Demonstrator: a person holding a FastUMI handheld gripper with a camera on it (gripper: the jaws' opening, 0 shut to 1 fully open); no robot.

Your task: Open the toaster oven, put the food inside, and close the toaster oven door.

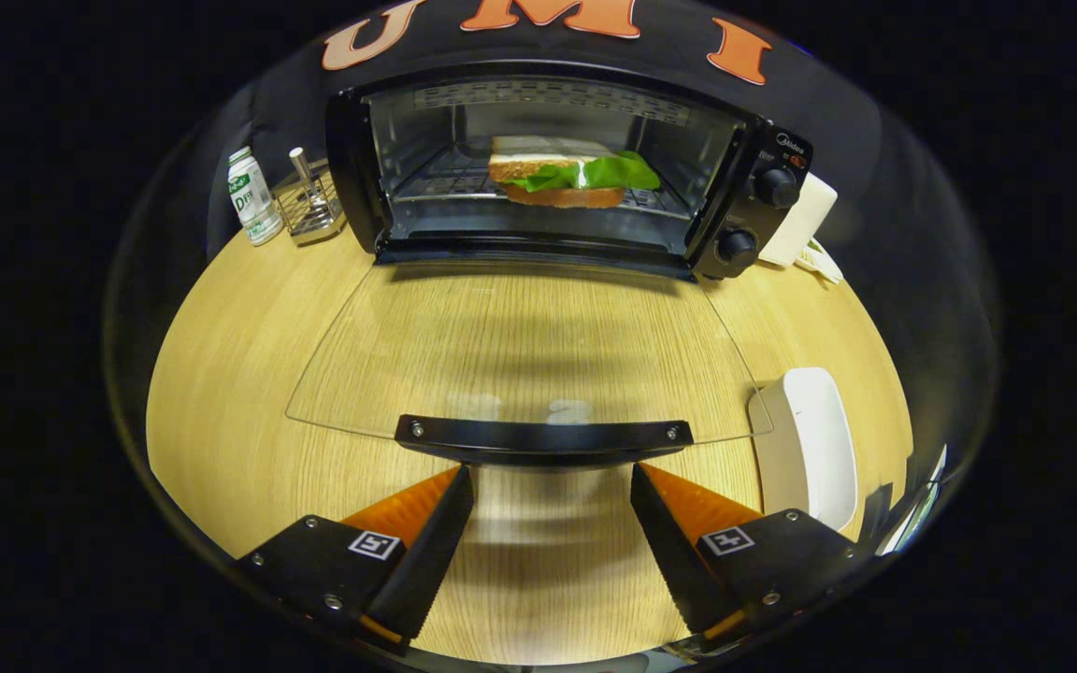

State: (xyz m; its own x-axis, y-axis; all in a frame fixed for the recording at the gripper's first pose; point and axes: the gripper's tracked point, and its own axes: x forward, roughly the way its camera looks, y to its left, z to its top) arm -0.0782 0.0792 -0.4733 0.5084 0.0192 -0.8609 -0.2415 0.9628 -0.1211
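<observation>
tool (552,486) spread, empty, just short of black door handle (543,437); lettuce sandwich (568,173) on rack inside open black toaster oven (557,168), upper centre.

Tongs (552,481) spread wide below door handle (543,437), lowered glass door (529,346) barring oven mouth

The black toaster oven (557,168) sat at the far side of the table, its glass door (520,346) dropped flat open toward the near side, black handle (543,436) nearest. A sandwich (567,173) with lettuce sticking out lay on the rack inside.
</observation>
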